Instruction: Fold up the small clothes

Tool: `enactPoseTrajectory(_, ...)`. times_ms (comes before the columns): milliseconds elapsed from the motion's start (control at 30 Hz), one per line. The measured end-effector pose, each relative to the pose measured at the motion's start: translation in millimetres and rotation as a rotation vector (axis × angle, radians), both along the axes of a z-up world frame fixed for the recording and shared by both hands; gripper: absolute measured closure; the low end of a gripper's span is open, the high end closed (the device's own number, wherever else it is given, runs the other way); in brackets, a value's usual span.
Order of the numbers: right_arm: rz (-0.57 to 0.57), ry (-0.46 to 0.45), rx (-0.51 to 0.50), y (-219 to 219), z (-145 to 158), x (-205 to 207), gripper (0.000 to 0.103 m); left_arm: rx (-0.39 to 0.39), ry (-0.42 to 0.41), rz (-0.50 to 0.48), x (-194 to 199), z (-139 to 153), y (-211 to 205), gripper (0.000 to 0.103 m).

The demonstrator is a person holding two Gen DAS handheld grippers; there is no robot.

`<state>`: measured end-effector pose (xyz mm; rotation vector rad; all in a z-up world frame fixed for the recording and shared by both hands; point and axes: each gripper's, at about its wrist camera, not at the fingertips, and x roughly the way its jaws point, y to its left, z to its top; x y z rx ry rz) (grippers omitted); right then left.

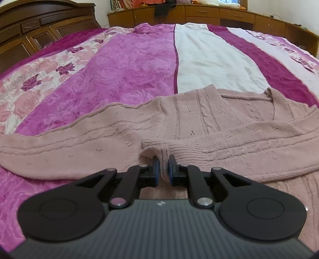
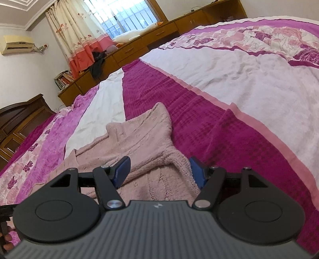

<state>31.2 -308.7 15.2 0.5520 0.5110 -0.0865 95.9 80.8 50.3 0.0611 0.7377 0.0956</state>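
A dusty-pink knitted sweater (image 1: 199, 127) with cable ribs and small eyelet holes lies spread on the bed, one sleeve running out to the left of the left tongs (image 1: 163, 169) and the V-shaped neckline ahead and to their right. A ribbed cuff or hem fold of the sweater rises straight up between the blue pads (image 1: 156, 169) of the left tongs, which are drawn narrow and pinch that fold; the rest of the knit spreads ahead of and to both sides of them.

In the right wrist view the sweater (image 2: 139, 135) lies bunched directly ahead of the right tongs (image 2: 159, 171), with a thick knitted edge running between the two blue pads (image 2: 123, 167). These tongs stand wide, one pad resting over the knit on the left, the other just beside the edge on the right, neither squeezing it.

Beneath everything is the bedspread (image 2: 199, 119), striped magenta, white and rose-printed pink. Beyond the tongs stand low wooden cabinets (image 1: 219, 16), and a dark wooden headboard (image 1: 30, 29) sits far left.
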Motion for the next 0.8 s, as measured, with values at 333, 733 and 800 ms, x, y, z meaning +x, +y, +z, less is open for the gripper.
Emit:
enactPoseTrajectory(333, 0.016, 0.008, -0.015, 1.4, 5.5, 1.7, 0.031, -0.039, -0.013, 0.011, -11.8, 21.6, 20.8, 0.088)
enactPoseTrajectory(733, 0.119, 0.006, -0.068, 6.6, 33.7, 21.7, 0.031, -0.023, -0.008, -0.01, 12.4, 64.7, 45.2, 0.053)
enactPoseTrajectory(800, 0.146, 0.019, -0.096, 10.6, 37.7, 27.7, 0.031, -0.025, -0.02, 0.007, 15.9, 60.1, 44.3, 0.038)
